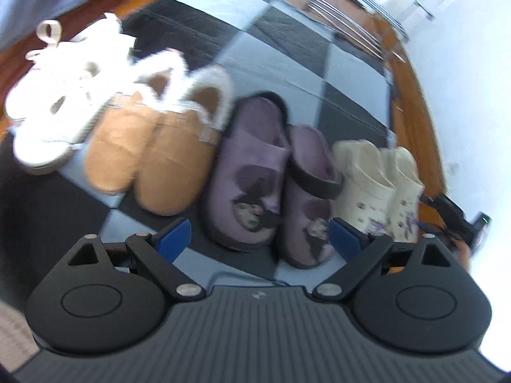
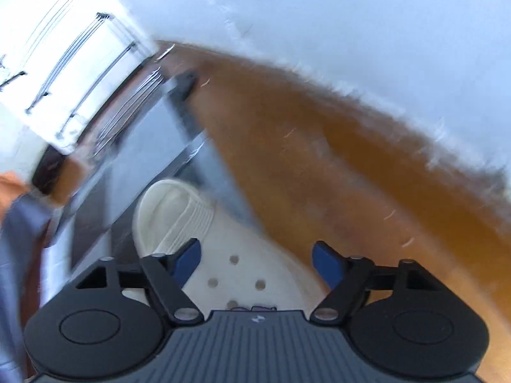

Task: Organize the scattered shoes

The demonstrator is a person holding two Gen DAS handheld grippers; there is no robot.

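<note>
The right gripper (image 2: pixel 257 265) — fingers spread, gripping nothing — hangs directly over the cream clog (image 2: pixel 242 274), whose long axis runs away from it (left gripper (image 1: pixel 258 239), also spread, faces the paired row).

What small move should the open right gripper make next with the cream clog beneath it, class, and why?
Probably lower the right gripper and close on the cream clog: the jaws stand open with the clog between them, not gripped. Its mate already lines up beside the purple slippers.
</note>
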